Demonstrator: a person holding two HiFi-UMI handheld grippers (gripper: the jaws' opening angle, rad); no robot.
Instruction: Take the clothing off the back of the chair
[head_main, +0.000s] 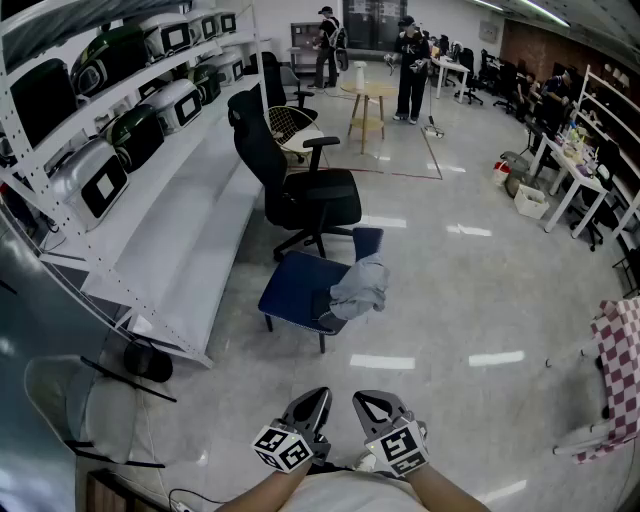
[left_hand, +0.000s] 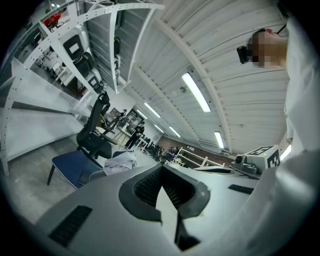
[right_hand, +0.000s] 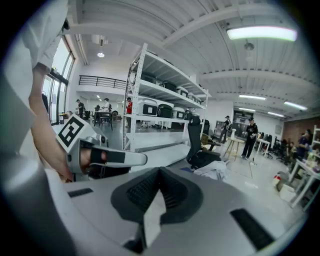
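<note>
**A:** Where is the clothing, and how are the tools held?

**B:** The grey clothing (head_main: 360, 287) is seen bunched against the back of the blue chair (head_main: 293, 288) and spilling over the seat edge, just in front of the black office chair (head_main: 300, 195). The left tool (head_main: 320, 395) and the right tool (head_main: 362, 400) are held close to the body, well apart from the chair. Both are closed tight, with nothing gripped.

**A:** How is this step best done?

**B:** The approach is judged to be the step in hand. The chair should be neared first, and one tool opened wide before the fabric is reached. A thick fold near the backrest is best pinched, so that the cloth is lifted clear rather than dragged. Otherwise the chair might be pulled along the floor. The hanging part may be gathered with the other tool.
</note>
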